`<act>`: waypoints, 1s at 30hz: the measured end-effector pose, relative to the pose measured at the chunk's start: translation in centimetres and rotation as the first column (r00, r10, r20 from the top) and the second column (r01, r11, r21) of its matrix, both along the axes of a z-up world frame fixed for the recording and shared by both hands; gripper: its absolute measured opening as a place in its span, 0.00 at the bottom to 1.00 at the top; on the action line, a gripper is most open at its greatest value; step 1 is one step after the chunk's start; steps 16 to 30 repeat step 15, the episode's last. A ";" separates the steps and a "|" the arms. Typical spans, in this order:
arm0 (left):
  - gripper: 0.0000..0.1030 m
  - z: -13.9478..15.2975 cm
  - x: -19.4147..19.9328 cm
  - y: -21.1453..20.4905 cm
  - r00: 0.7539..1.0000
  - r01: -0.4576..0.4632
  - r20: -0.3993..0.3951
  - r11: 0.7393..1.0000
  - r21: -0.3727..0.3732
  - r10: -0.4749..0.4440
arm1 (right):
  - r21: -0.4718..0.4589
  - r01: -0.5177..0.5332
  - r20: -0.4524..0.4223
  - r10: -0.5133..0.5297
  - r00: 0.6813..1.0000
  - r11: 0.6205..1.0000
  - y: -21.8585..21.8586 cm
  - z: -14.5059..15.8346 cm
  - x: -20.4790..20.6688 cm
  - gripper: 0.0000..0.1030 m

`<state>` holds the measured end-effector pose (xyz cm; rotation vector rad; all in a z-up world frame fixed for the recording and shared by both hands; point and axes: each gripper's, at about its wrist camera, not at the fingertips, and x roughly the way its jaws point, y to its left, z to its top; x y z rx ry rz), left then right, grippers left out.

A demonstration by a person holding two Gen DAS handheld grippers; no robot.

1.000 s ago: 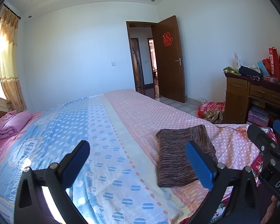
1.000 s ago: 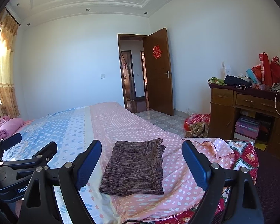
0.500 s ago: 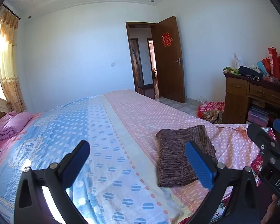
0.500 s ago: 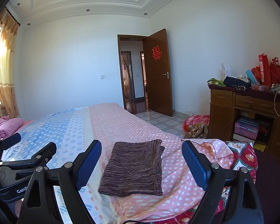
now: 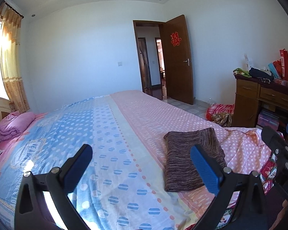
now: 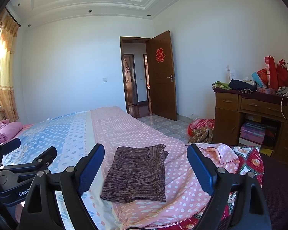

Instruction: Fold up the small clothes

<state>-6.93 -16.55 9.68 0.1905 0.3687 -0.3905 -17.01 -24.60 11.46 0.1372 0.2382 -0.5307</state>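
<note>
A brown striped knit garment (image 6: 137, 173) lies folded into a flat rectangle on the pink dotted part of the bed (image 6: 121, 128), near its foot. My right gripper (image 6: 146, 164) hovers just short of it, open, jaws wide apart with nothing between them. In the left wrist view the same folded garment (image 5: 184, 162) lies to the right, partly behind my right finger. My left gripper (image 5: 141, 162) is open and empty over the blue-and-white dotted sheet. The left gripper (image 6: 31, 149) also shows at the left edge of the right wrist view.
A folded pink blanket (image 5: 13, 123) sits at the head of the bed. A wooden desk (image 6: 255, 111) piled with bags and clothes stands to the right, with boxes under it. A red bundle (image 6: 200, 128) lies on the tiled floor near the open door (image 6: 162, 76).
</note>
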 end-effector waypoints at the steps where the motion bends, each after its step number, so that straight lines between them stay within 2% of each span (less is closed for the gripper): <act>1: 1.00 -0.1 0.2 0.0 1.000 -0.001 -0.010 1.000 0.000 0.001 | 0.001 0.000 -0.001 0.000 1.000 1.000 0.0 0.0 0.0 0.86; 15: 1.00 -0.6 1.4 0.7 0.996 0.020 -0.087 0.999 -0.030 -0.023 | 0.005 0.001 -0.014 -0.001 1.000 1.000 -0.2 -0.4 0.4 0.86; 30: 1.00 -0.6 1.4 0.7 0.996 0.020 -0.087 0.999 -0.030 -0.023 | 0.005 0.001 -0.014 -0.001 1.000 1.000 -0.2 -0.4 0.4 0.86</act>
